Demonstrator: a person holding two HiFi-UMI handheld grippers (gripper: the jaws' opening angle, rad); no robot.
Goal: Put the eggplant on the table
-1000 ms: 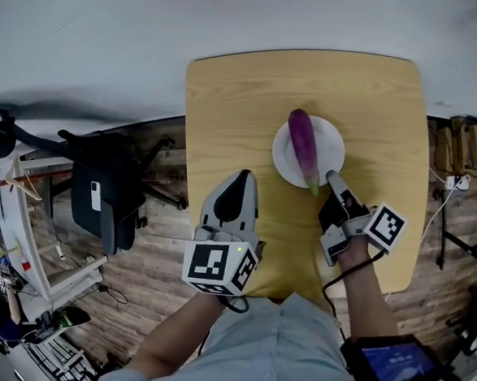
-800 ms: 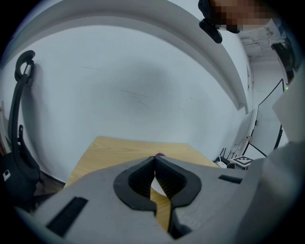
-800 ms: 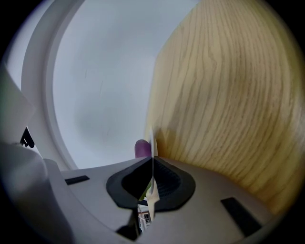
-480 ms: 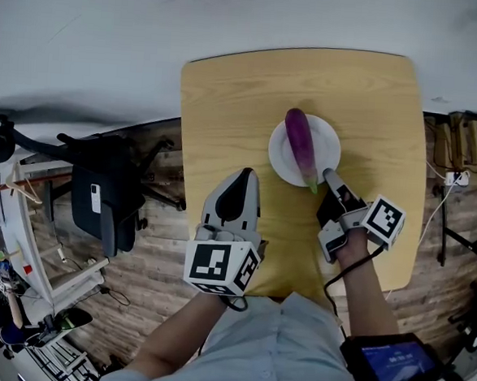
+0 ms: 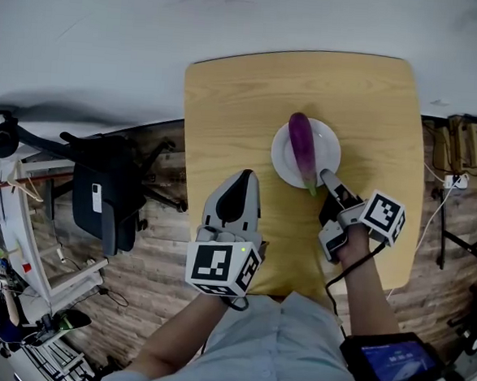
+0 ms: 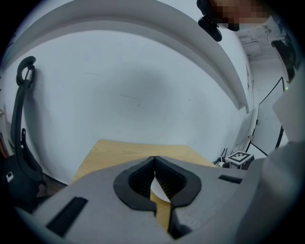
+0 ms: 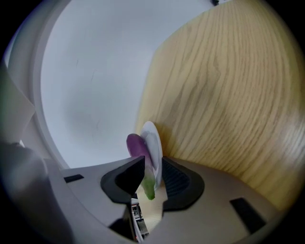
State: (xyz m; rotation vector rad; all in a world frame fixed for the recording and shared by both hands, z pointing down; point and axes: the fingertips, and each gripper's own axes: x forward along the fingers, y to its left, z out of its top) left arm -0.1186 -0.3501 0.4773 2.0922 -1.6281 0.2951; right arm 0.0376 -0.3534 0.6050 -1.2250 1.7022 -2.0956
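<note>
A purple eggplant (image 5: 302, 147) with a green stem end lies on a white plate (image 5: 331, 143) on the wooden table (image 5: 244, 113). My right gripper (image 5: 326, 177) points at the stem end from the near side. Its jaws have just been opening. In the right gripper view the eggplant's (image 7: 138, 147) green tip sits between the parted jaws of the right gripper (image 7: 152, 164), beside the plate (image 7: 153, 140), and the pads do not press on it. My left gripper (image 5: 241, 179) hovers over the table's near left part, shut (image 6: 155, 158) on nothing.
A black office chair (image 5: 108, 193) stands on the wooden floor left of the table. Cables and boxes (image 5: 461, 152) lie right of the table. A white wall (image 6: 143, 86) rises beyond the table's far edge.
The right gripper has tilted slightly and its tip sits a little closer to the eggplant's stem end. The left gripper and the eggplant have kept their places.
</note>
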